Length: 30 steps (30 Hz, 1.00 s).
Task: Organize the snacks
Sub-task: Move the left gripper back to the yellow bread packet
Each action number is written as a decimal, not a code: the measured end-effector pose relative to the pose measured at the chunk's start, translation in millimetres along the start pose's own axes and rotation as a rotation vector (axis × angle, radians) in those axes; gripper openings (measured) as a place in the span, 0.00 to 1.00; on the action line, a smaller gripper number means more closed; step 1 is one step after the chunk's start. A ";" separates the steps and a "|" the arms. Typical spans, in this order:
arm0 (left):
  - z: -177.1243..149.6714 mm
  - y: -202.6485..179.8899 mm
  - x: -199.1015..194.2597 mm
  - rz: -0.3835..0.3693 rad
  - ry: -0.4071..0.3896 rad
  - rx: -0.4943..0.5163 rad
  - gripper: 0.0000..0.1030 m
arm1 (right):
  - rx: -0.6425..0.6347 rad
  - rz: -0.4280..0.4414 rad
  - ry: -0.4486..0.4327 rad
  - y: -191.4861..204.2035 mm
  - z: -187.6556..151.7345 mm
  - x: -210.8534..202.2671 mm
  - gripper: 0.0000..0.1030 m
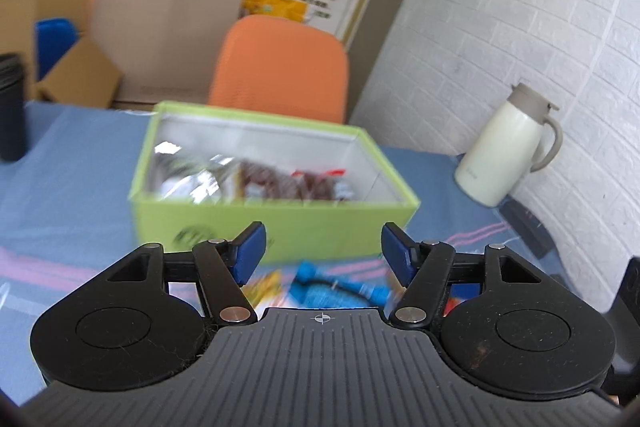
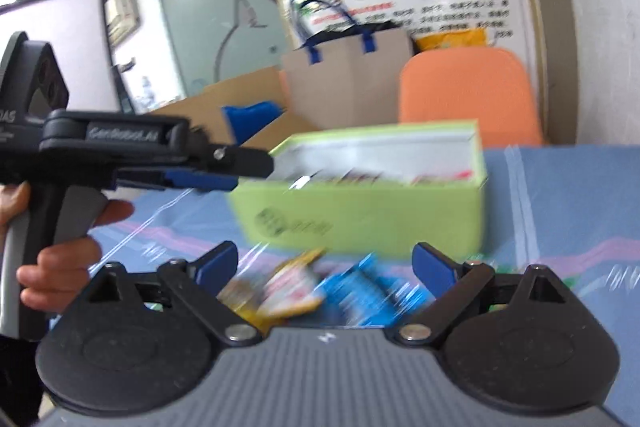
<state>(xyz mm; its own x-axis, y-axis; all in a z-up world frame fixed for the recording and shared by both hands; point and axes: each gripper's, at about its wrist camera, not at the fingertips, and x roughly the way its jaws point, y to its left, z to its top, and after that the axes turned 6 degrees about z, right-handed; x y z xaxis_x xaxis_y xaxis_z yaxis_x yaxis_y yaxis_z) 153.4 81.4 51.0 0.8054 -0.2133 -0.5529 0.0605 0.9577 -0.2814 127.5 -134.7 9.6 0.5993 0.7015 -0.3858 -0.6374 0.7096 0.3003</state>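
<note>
A lime-green box (image 1: 280, 227) stands open on the blue tablecloth and holds several snack packets (image 1: 288, 183). It also shows in the right wrist view (image 2: 360, 215). In front of it lie a blue packet (image 1: 332, 289) and a yellow-and-white packet (image 1: 268, 285), also seen in the right wrist view as the blue packet (image 2: 368, 299) and the yellow-and-white packet (image 2: 292, 287). My left gripper (image 1: 322, 251) is open and empty, above the loose packets. My right gripper (image 2: 324, 267) is open and empty over the same packets. The left gripper shows from the side in the right wrist view (image 2: 208, 179), near the box's left end.
A cream thermos jug (image 1: 508, 147) stands at the table's right by the white brick wall. An orange chair (image 1: 280, 67) is behind the box. A paper bag (image 1: 168, 31) and cardboard boxes sit behind. A dark cylinder (image 1: 12, 107) stands at the left edge.
</note>
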 end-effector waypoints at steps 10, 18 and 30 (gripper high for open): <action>-66.3 33.9 -37.9 -0.110 0.132 -0.116 0.44 | -0.005 0.058 0.116 62.9 -54.3 31.8 0.91; -79.9 23.7 -1.6 -0.028 0.221 -0.031 0.36 | -0.048 -0.022 0.147 76.6 -64.1 60.1 0.90; -81.1 31.5 16.7 -0.075 0.268 -0.060 0.31 | -0.027 -0.056 0.159 61.3 -65.0 61.7 0.90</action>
<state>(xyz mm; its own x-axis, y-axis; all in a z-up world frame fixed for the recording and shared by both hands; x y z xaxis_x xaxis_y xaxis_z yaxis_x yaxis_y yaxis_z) 121.0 92.3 -30.7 0.6151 -0.3340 -0.7142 0.0727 0.9260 -0.3704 93.9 -52.2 -52.5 0.5514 0.6400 -0.5351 -0.6191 0.7439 0.2517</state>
